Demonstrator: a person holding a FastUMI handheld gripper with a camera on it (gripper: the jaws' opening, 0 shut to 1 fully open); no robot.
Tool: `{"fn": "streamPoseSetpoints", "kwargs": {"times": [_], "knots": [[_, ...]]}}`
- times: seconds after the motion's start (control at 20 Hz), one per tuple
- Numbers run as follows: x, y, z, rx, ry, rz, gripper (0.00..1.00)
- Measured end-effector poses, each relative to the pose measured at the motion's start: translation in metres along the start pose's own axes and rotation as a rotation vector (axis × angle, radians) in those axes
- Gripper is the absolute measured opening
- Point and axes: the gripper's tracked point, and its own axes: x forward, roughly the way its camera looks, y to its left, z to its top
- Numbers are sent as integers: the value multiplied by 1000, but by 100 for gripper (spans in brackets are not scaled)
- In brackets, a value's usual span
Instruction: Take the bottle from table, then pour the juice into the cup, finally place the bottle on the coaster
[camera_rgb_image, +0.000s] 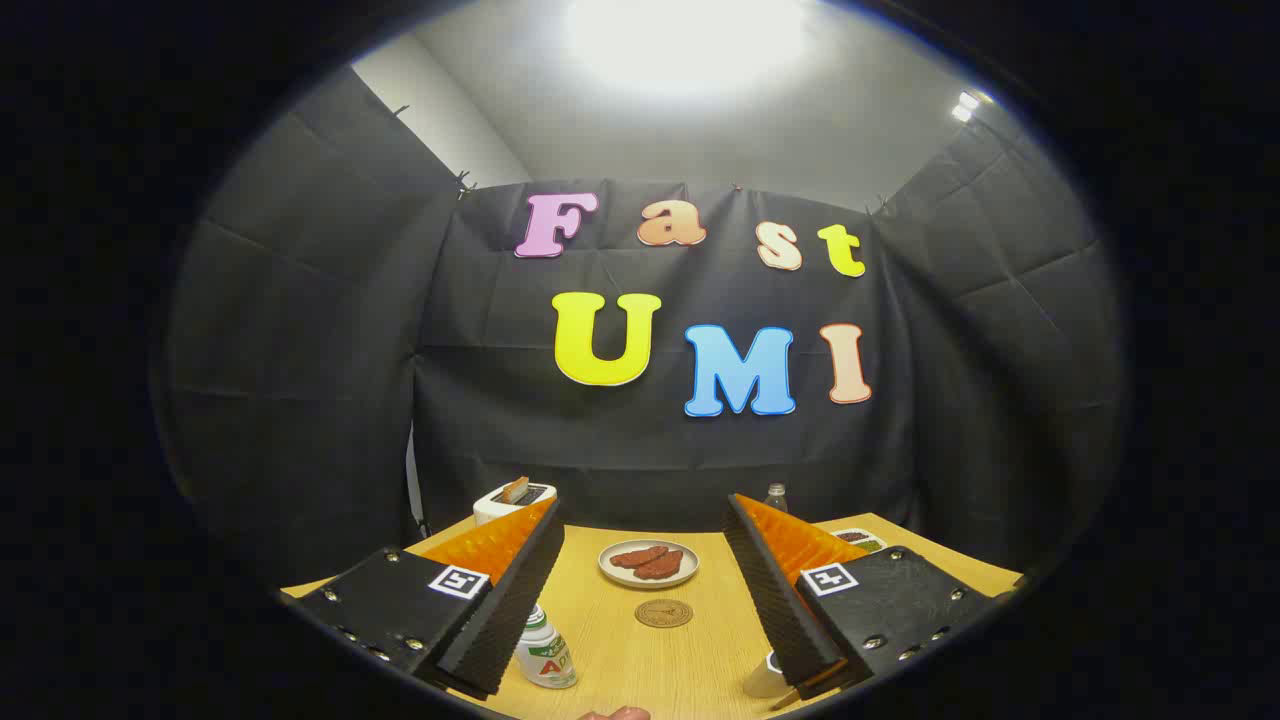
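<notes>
On the wooden worktop (620, 660) the bottle (545, 650) stands untouched, left of the coaster (663, 613). Our tongs (640, 600) are wide and empty; next we must lower them around it.

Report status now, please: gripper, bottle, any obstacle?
Hand-held gripper open, holding nothing. Bottle upright by one finger, untouched. Coaster bare ahead, cup by other finger.

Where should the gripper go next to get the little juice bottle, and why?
Probably slide toward the bottle and come lower. The gripper is open with nothing between its fingers, and the bottle stands upright on the table beside one finger, not in the gap. The cup by the other finger and the coaster ahead wait for later.
</notes>
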Motion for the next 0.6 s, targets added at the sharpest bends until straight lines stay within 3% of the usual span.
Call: {"fn": "streamPoseSetpoints", "kwargs": {"times": [0.6], "knots": [[-4,3,7,21,-23,26,98]]}}
